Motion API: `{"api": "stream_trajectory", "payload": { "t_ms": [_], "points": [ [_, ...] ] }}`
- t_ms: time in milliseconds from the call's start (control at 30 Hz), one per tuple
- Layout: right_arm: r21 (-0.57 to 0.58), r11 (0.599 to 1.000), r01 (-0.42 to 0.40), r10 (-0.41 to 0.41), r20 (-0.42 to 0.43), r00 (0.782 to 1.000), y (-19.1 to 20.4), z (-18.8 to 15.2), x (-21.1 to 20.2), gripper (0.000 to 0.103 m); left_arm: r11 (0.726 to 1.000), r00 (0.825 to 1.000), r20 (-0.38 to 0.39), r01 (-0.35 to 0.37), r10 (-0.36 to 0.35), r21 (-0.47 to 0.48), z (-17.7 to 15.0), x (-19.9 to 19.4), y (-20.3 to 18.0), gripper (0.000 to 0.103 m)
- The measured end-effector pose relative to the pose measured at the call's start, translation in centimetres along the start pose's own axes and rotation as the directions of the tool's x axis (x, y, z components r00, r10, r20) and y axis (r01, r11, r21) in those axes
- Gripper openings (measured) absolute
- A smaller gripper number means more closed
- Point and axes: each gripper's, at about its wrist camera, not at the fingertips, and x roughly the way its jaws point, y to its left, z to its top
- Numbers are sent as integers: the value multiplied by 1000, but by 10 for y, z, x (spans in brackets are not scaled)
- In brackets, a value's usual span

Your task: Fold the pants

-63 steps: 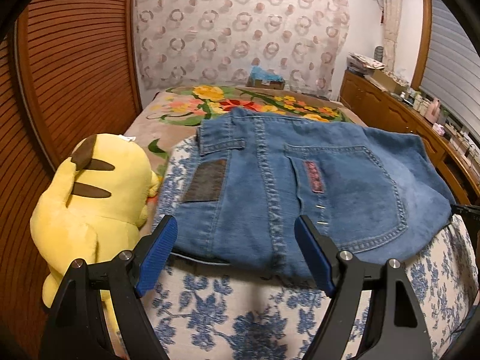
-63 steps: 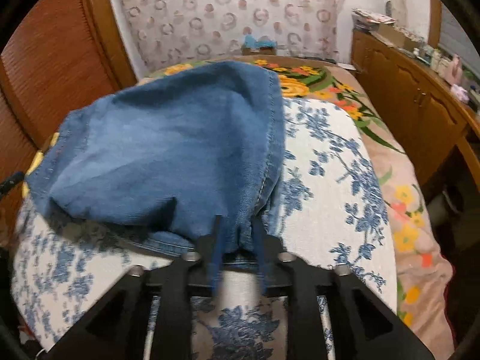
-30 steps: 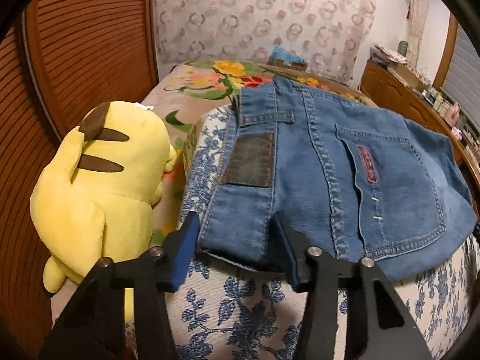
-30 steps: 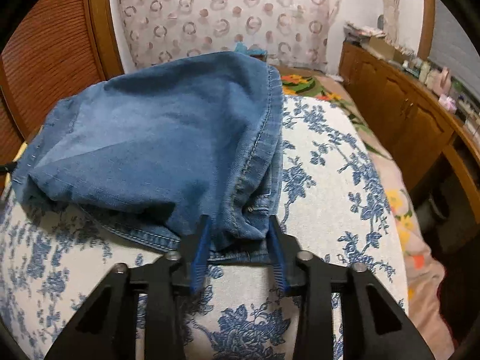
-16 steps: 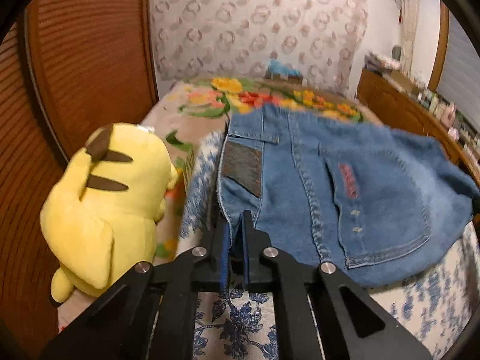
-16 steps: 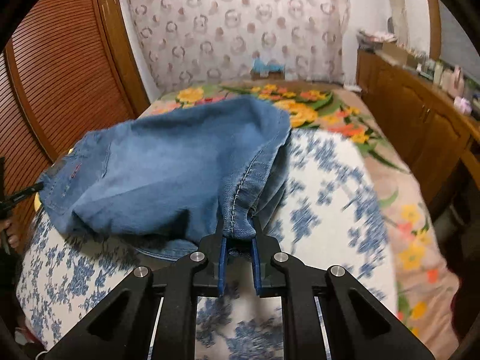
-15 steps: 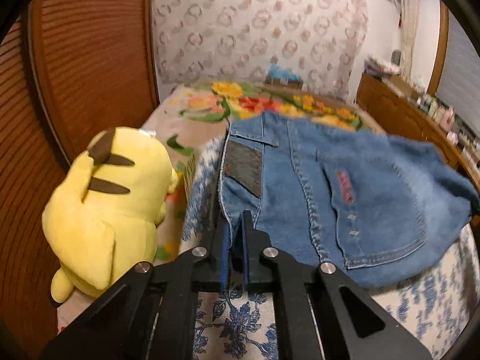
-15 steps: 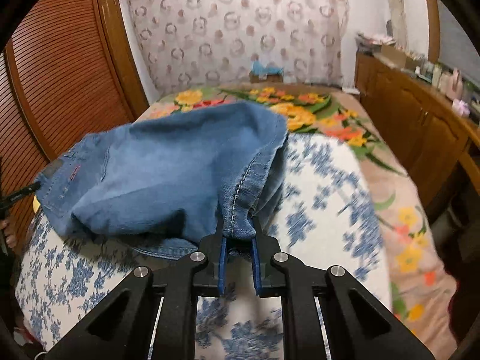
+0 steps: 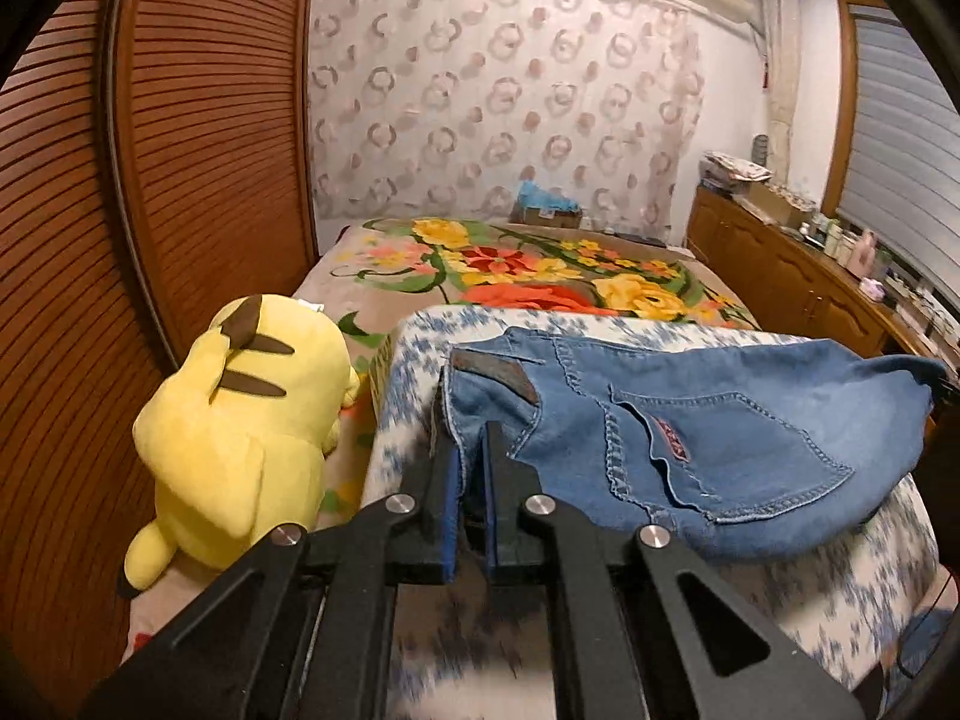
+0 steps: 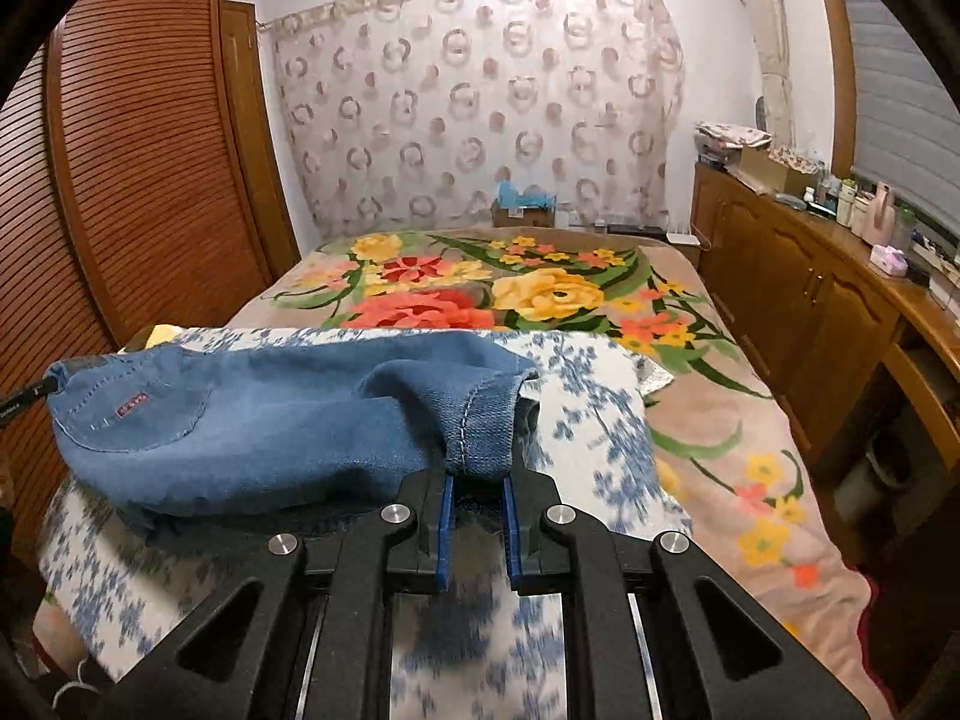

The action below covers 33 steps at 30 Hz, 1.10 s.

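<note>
Left hand-held gripper (image 9: 471,468) clamped on jeans (image 9: 708,450) waistband corner; right hand-held gripper (image 10: 477,480) pinching bunched hem. Denim slung between both, lifted off blue-floral cover (image 10: 600,420) on bed (image 10: 690,420). Plush toy (image 9: 240,420) just beside. Risks: thick hem slipping from right pads, uneven pull skewing fold, sagging middle dragging cover.

yellow plush (image 9: 240,420) lies on flowered blanket (image 9: 540,276) by slatted wood doors (image 9: 198,138). blue-floral cloth (image 10: 588,420) covers near end of bed. ring-print curtain (image 10: 480,102) at back, box (image 10: 522,213) below it. wood cabinets (image 10: 798,288) w/ bottles at right.
</note>
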Motion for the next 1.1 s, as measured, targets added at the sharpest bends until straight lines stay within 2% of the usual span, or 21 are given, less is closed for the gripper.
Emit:
{"api": "stream_trajectory", "payload": {
  "t_ms": [200, 367, 600, 767, 933, 967, 1000, 1033, 1100],
  "points": [
    [-1, 1000, -3, 3, 7, 1000, -1, -35, -40, 12, 1000, 1000, -10, 27, -27, 5, -39, -37, -7, 8],
    [17, 1000, -15, 15, -5, 1000, -2, -60, -69, 13, 999, 998, -48, 50, -50, -1, -67, -46, -9, 8],
    [68, 998, -11, 17, -92, 996, -13, -78, -44, 14, 999, 995, -98, 14, -10, 34, -90, -35, -17, 10],
    [89, 996, -9, 18, -104, 994, -18, -75, -36, 14, 1000, 997, -79, 7, -5, 28, -90, -44, -12, 28],
    [90, 996, -9, 17, -90, 996, -14, -79, -44, 15, 999, 999, -47, 27, -25, 31, -85, -53, -15, 54],
    [91, 996, -7, 15, -88, 996, -13, -79, -43, 15, 999, 998, -51, 33, -31, 36, -84, -53, -17, 59],
    [93, 996, -5, 13, -84, 996, -13, -78, -44, 17, 998, 997, -57, 47, -44, 42, -83, -51, -21, 74],
    [94, 996, -3, 10, -79, 997, -13, -81, -47, 21, 997, 996, -64, 64, -61, 50, -83, -49, -25, 81],
    [95, 995, 3, 4, -72, 997, -11, -88, -48, 23, 994, 994, -63, 90, -86, 55, -83, -45, -34, 80]
  ]
}}
